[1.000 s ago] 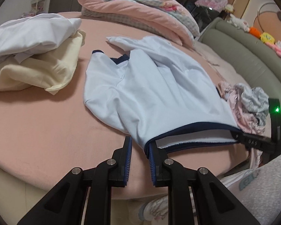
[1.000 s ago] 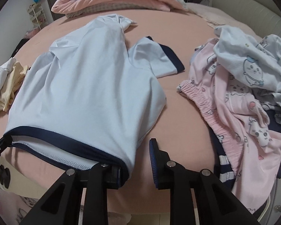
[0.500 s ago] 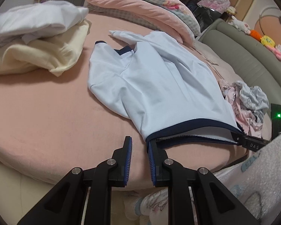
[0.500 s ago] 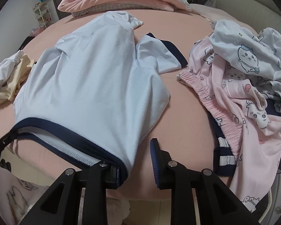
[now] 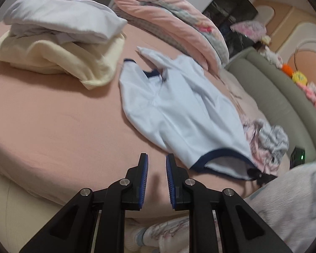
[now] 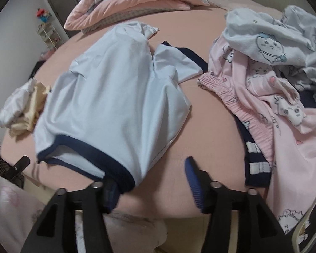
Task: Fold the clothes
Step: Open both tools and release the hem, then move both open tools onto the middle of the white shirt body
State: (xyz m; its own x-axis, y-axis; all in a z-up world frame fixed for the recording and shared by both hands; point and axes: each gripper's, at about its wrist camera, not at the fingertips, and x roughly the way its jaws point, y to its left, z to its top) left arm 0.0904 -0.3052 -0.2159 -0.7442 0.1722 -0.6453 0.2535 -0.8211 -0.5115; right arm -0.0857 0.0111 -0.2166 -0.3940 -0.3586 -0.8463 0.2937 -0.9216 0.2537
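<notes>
bed (image 5: 52,126) peach sheet | quilt (image 5: 179,27) folded, far edge | sofa (image 5: 284,97) green, beside bed

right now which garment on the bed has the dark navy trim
The light blue shirt spread flat mid-bed: navy bands edge its hem and sleeve. The white and cream pieces are plain and stacked; the pink pyjamas carry cartoon prints.

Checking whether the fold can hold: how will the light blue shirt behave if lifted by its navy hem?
The shirt looks thin and creased, so it will probably drape limply rather than keep shape. Its hem gapes and sags, so the layers may separate when lifted. It lies loose on the smooth pink sheet, so a push would likely bunch or slide it.
</notes>
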